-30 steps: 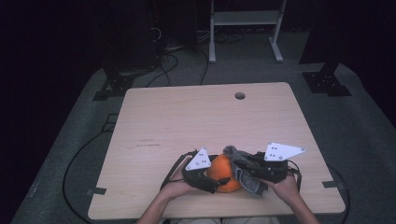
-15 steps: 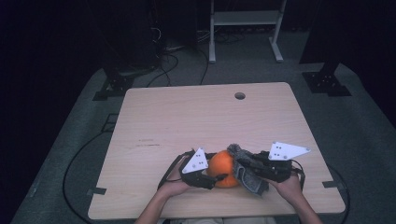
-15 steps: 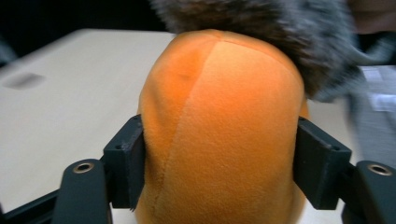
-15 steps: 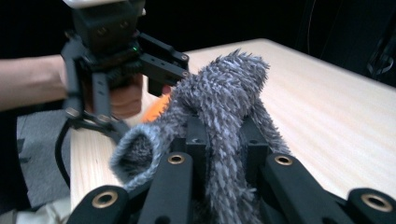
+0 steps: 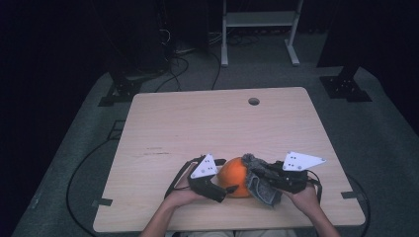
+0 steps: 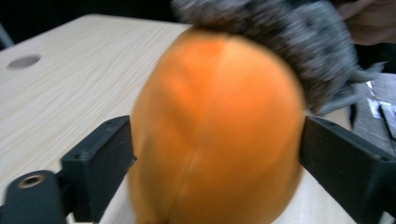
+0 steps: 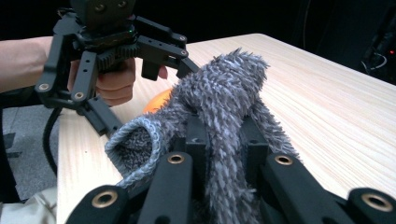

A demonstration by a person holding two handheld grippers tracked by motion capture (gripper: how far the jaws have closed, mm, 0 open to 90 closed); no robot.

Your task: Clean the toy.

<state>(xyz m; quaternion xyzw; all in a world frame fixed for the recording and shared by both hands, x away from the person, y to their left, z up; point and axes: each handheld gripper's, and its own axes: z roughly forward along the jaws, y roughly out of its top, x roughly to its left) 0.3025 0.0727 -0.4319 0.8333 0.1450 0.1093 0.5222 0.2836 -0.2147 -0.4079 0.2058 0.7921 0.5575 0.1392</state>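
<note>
The orange ball (image 6: 215,130) sits between the left gripper (image 5: 225,190)'s black jaws, which flank it on either side near the table (image 5: 197,123)'s front edge. Those jaws have just been opening; they stand wide around the ball, and I cannot tell whether their pads still press on it. A fuzzy grey sock (image 7: 219,107) lies over the ball's far side, just beyond the left jaws. The right gripper (image 7: 219,154) is clamped tight on the sock's fabric, its cuff gaping to one side of the jaws. Judging by this, the left steadies the ball so that the right can drag the sock over it or off it. Against the frame of a second ago, both hands sit in about the same spot, and more orange shows beside the sock.
</note>
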